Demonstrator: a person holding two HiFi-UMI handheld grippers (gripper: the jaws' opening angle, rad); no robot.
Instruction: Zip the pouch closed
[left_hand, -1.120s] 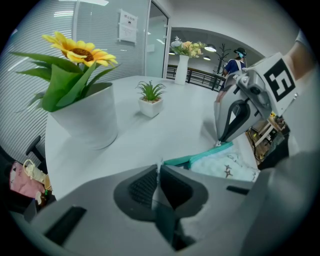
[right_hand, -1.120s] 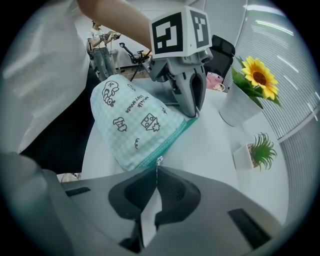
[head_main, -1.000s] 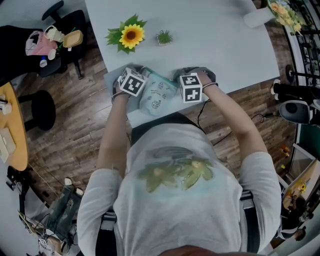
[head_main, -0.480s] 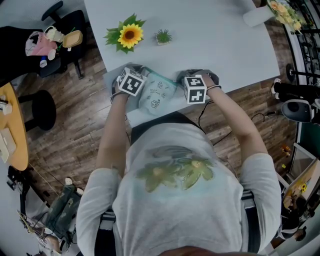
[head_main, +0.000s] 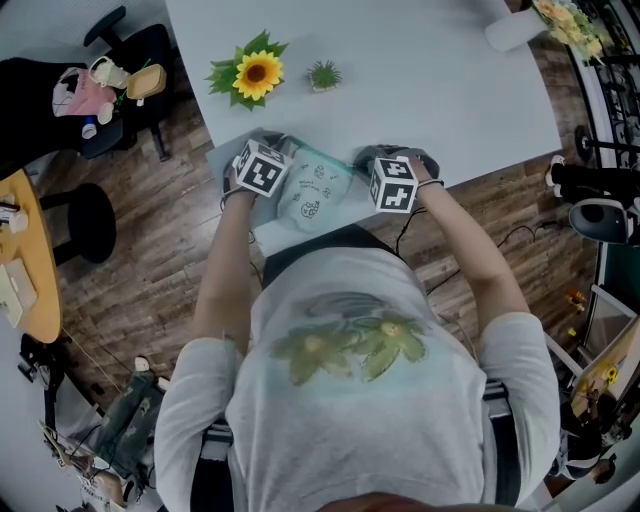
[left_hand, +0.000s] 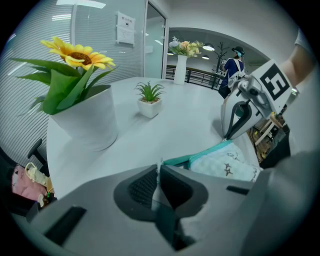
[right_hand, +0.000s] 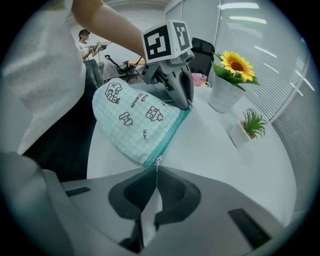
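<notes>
The white table (head_main: 450, 90) carries everything, and the mint-green checked fabric pouch (head_main: 315, 190) lies at its near edge, directly in front of the person and strung between the two tools.

The pouch's long axis runs across the person's body, left to right. Its cartoon-printed face (right_hand: 132, 125) bulges toward the person. The opening edge is on the far side, facing the middle of the table.

The left gripper (left_hand: 159, 167) has its jaws pressed together on the pouch's left end, where a thin bit of pale material is pinched between the pads. It acts as an anchor. The right gripper (right_hand: 157, 170) is at the opposite end, its jaws likewise closed to a sliver.

The teal zipper band (right_hand: 172, 131) runs in a straight line along the top edge from one pair of jaws to the other, so the line of pull and the pouch's long axis coincide. Any further travel would be rightward, away from the left gripper — the right hand is the one at the slider.

The small silver zipper pull (right_hand: 158, 161) sits at the pouch's right corner, just at the tips of the right gripper's jaws, which appear to be nipping it. From there the band looks joined along its whole visible length. The slider seems to be at or very near the end of its run, though the wide-angle view is too coarse to rule out a short gap at the corner.
</notes>
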